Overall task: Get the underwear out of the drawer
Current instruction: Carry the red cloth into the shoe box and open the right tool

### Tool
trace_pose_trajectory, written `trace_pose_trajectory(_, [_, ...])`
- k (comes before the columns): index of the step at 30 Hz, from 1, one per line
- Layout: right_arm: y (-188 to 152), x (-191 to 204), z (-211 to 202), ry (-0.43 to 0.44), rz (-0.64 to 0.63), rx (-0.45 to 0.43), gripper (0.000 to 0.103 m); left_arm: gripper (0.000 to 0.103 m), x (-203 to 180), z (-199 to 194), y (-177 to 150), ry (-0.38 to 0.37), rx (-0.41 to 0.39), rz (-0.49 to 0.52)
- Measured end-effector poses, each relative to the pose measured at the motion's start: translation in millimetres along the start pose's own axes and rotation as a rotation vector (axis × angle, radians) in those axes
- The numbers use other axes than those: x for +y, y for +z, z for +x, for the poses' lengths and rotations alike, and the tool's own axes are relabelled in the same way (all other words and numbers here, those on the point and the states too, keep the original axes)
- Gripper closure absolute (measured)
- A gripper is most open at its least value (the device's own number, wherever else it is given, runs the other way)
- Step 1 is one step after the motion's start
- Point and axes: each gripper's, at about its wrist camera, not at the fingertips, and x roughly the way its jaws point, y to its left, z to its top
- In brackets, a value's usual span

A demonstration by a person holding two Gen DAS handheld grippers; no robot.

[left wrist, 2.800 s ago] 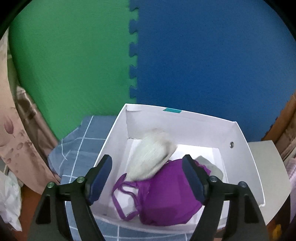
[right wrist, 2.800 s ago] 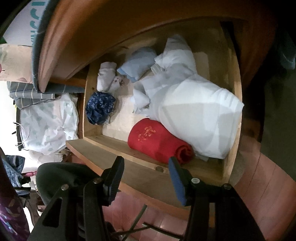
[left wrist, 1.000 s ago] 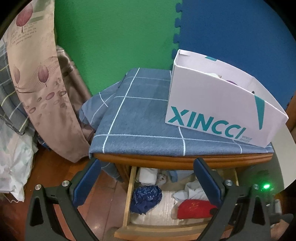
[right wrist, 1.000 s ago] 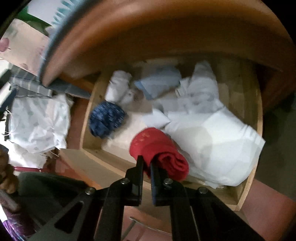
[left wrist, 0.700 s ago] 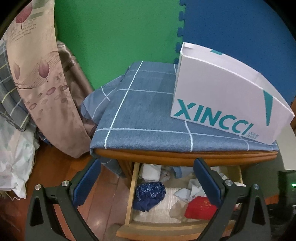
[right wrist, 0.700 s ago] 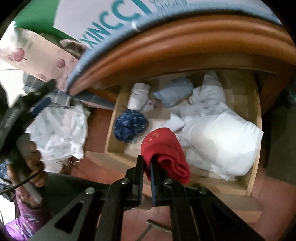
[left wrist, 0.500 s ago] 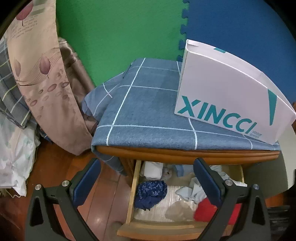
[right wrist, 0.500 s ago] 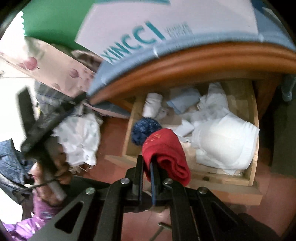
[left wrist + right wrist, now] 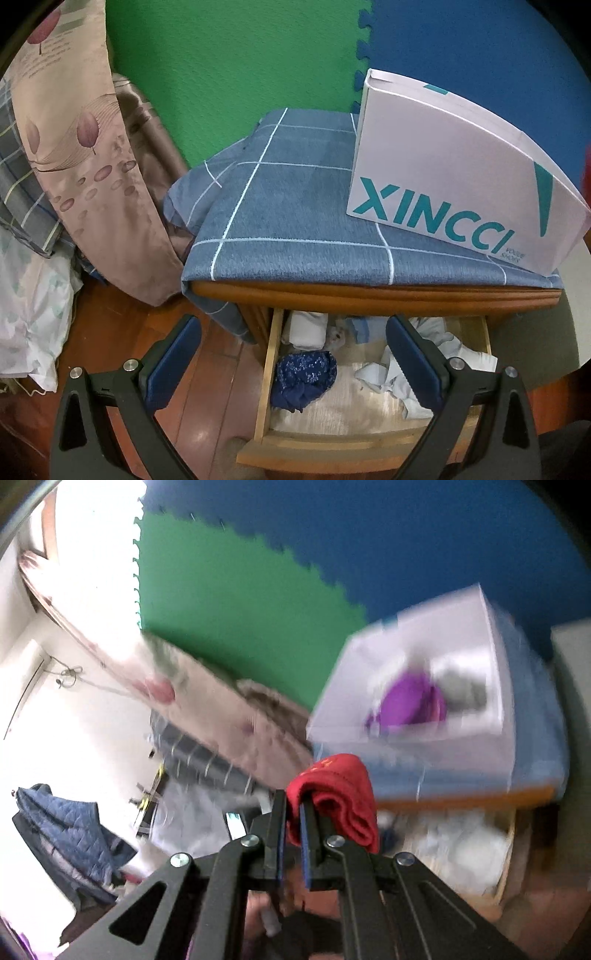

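My right gripper (image 9: 292, 805) is shut on the rolled red underwear (image 9: 338, 794) and holds it up above the open drawer (image 9: 506, 867), level with the white box (image 9: 495, 657); this view is blurred. The box holds purple underwear (image 9: 410, 705) and a grey piece (image 9: 465, 690). My left gripper (image 9: 291, 354) is open and empty, in front of the wooden drawer (image 9: 267, 373). The drawer holds a dark blue floral piece (image 9: 304, 376), white rolls (image 9: 306, 330) and pale blue pieces (image 9: 380, 373).
The white XINCCI box (image 9: 443, 177) stands on the nightstand's blue checked cloth (image 9: 280, 206). Pillows and bedding (image 9: 85, 158) lean at the left. Green and blue foam mats (image 9: 236, 55) cover the wall. The floor (image 9: 103, 332) is red-brown wood.
My right gripper closed on the red underwear, lifted it out of the drawer and swung up to the box. My left gripper drew back from over the box to face the drawer.
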Motion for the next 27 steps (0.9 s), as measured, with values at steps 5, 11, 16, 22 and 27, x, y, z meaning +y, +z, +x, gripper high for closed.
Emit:
trace_pose_trajectory(5, [66.1,1.7,-6.8,-0.084,-0.019,-0.108,0.097,0.004,-1.1,-0.4,-2.4,-0.002,0.004,0.012])
trace_pose_trajectory(11, [119.6,-36.8,20.4,-0.204,0.022,-0.138,0.097,0.004,4.0,3.5,-4.0,-0.004,0.027,0.013])
trace_pose_trajectory(16, [129.6,-71.8,59.1,-0.304,0.024,-0.118,0.097,0.004,16.0,10.7,-4.9,-0.010,0.061,-0.020])
trace_pose_trajectory(22, [120.1,-96.5,101.8,-0.368,0.013,-0.042,0.096,0.004,30.9,17.6,-7.0,-0.005,0.094,-0.065])
trace_pose_trajectory(27, [107.7,-108.3,114.9,-0.394,0.042,0.016,0.088,0.004,35.5,21.2,-9.0,-0.004,0.121,-0.076])
